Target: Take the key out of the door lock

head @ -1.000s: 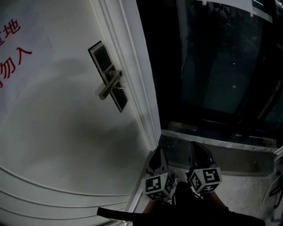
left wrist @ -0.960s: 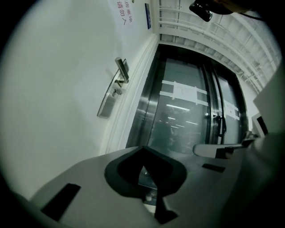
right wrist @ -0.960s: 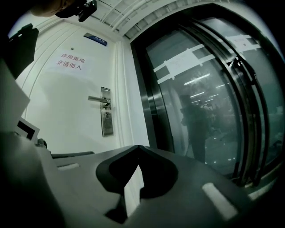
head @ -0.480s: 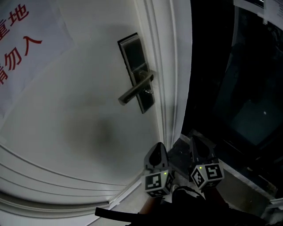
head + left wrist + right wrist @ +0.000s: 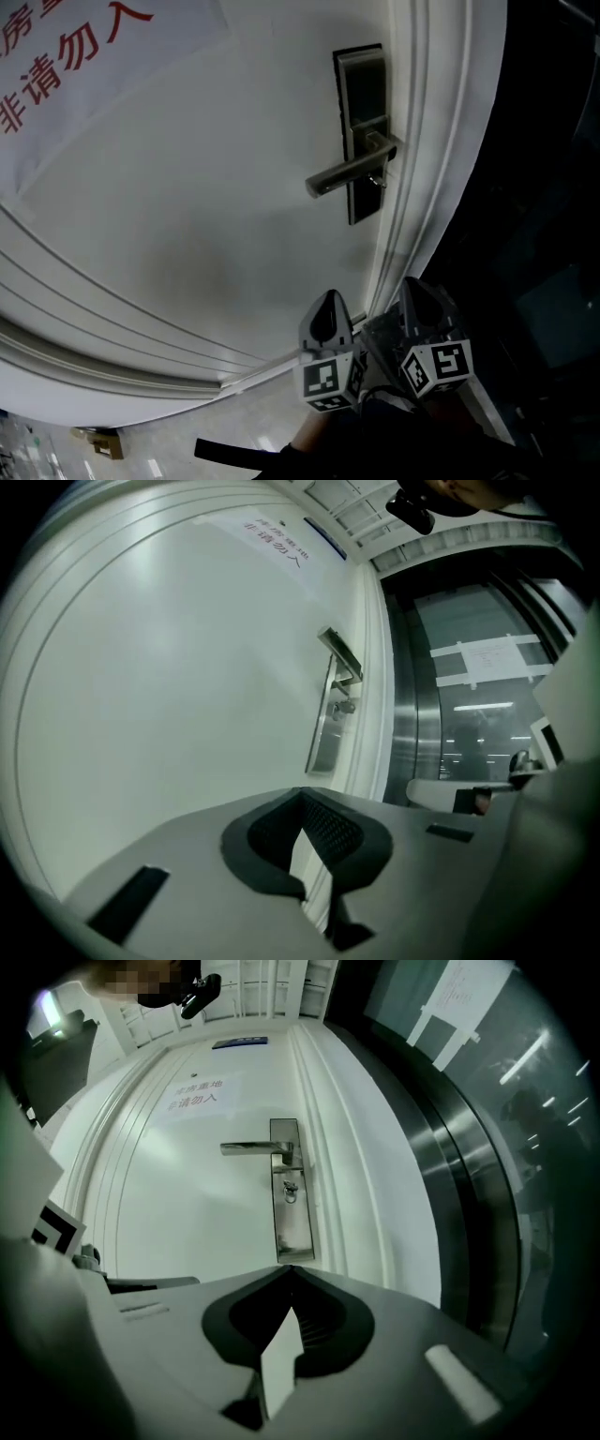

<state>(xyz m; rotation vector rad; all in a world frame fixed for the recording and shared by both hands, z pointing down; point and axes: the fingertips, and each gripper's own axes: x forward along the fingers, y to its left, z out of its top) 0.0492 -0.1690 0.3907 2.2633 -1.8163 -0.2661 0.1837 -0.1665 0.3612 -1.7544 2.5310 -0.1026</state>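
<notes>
A white door carries a steel lock plate [image 5: 361,131] with a lever handle [image 5: 345,175] pointing left. Just under the handle's hub a small key [image 5: 377,180] sticks out of the lock. In the right gripper view the key [image 5: 290,1188] sits mid-plate, straight ahead and some way beyond the jaws. The left gripper view shows the key [image 5: 343,706] side-on, up and to the right. Low in the head view, well below the lock, my left gripper [image 5: 328,323] and right gripper [image 5: 422,309] hang side by side. Both are shut and hold nothing.
A paper sign with red characters [image 5: 84,56] is stuck on the door's upper left. The door's moulded frame [image 5: 422,187] runs along the lock's right side. Beyond it lies a dark glass panel [image 5: 553,187] in a metal frame [image 5: 450,1204]. Floor [image 5: 98,441] shows at bottom left.
The head view has swung, so the lock now sits further right and higher in it and looks nearly upright. Both grippers stay low, shut and side by side.
</notes>
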